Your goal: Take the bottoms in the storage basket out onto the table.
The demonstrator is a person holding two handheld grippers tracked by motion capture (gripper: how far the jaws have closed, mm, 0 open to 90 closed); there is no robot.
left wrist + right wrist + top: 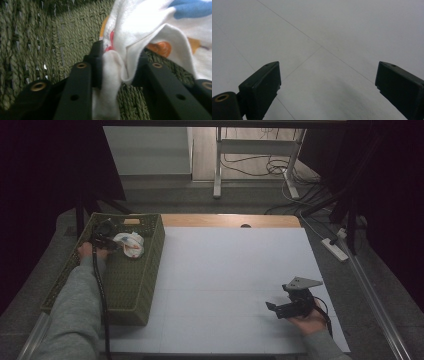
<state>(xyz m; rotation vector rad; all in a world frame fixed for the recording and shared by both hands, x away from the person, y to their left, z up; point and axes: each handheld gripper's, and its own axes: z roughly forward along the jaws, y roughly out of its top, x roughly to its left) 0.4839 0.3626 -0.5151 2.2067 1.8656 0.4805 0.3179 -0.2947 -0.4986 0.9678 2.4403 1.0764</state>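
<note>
Your left tongs (113,62) are pinching a fold of the white cloth (150,30) inside the green woven basket (150,265), near its far end. Only a small bunch of cloth sits between the pads, so it could slip out if you pull fast. The rest of the cloth hangs loose and could drag on the rough weave or catch on the basket wall as you lift. If it snags, the basket might tip or slide, since it sits right at the left edge of the bench (235,285). Lift straight up and slow.

Your right tongs (285,307) are spread wide with nothing in them, low over the bare white bench, well apart from the basket. Nothing stands between the two.
</note>
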